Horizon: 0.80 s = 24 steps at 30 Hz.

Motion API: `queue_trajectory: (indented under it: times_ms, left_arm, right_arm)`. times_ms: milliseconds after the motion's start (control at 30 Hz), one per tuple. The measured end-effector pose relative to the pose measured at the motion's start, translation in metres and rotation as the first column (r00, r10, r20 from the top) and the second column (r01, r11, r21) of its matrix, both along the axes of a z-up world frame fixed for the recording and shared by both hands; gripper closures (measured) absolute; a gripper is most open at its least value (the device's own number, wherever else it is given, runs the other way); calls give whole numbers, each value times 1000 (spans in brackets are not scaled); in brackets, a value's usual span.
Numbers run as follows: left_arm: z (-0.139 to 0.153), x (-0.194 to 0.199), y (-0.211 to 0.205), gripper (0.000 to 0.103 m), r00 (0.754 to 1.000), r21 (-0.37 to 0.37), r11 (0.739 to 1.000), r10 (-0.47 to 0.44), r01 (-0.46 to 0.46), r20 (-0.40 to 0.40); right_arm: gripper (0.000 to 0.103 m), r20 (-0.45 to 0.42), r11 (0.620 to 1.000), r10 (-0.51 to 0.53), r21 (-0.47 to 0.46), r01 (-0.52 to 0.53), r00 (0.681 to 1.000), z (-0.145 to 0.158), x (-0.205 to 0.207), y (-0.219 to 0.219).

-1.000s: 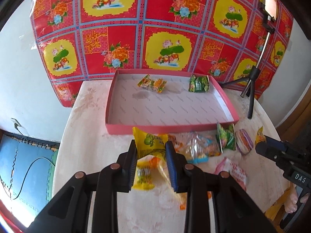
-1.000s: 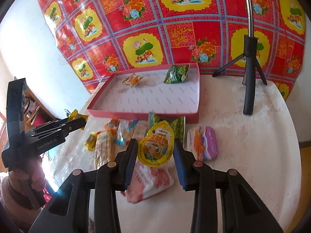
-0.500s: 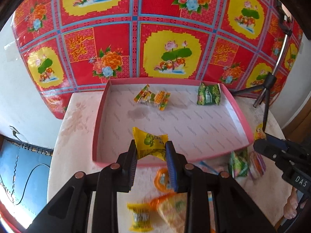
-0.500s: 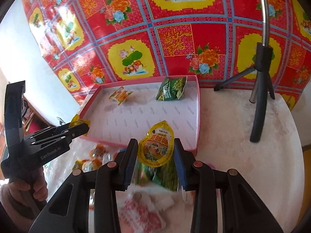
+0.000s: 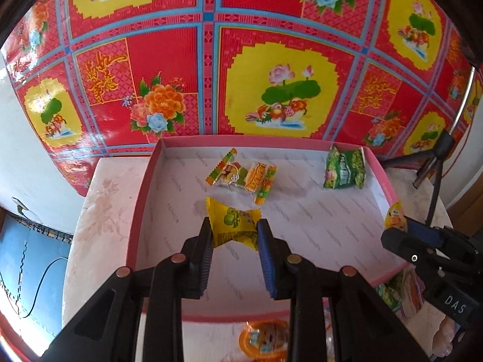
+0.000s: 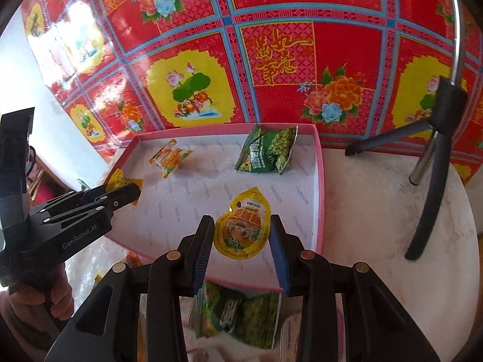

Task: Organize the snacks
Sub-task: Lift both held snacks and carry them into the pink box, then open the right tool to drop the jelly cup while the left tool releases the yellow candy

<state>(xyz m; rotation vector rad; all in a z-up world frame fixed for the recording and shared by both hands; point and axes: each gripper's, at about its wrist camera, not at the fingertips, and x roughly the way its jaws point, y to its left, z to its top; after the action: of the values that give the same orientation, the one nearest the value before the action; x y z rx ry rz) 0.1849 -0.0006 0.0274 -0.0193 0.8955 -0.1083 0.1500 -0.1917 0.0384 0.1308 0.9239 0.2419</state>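
My left gripper (image 5: 233,228) is shut on a yellow wrapped candy (image 5: 234,223) and hangs over the near left part of the pink tray (image 5: 142,202). My right gripper (image 6: 241,226) is shut on a yellow teardrop-shaped snack pouch (image 6: 243,230) above the tray's (image 6: 320,199) near right part. Inside the tray lie two small orange-green candy packets (image 5: 241,176) at the back and a green snack bag (image 5: 344,172) at the back right. In the right wrist view the left gripper (image 6: 125,194) shows at the left with its candy; the green bag (image 6: 267,150) lies ahead.
Several loose snacks lie on the marble table in front of the tray, among them an orange packet (image 5: 264,336) and green bags (image 6: 238,313). A black tripod (image 6: 431,163) stands at the table's right. A red patterned cloth (image 5: 211,60) hangs behind.
Both grippers have moved forward from above the loose snacks to above the tray, each still holding its snack. The tray looks larger and nearer.
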Motion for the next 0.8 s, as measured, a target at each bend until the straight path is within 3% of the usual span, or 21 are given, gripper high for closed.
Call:
queue_trajectory:
  times_ms: [800]
  left_arm:
    - [-36,33,-7,73,997,1,999,40,-40,-67]
  right_arm:
    - [65,-72,999,-40,-31,38,997,-27,43,-2]
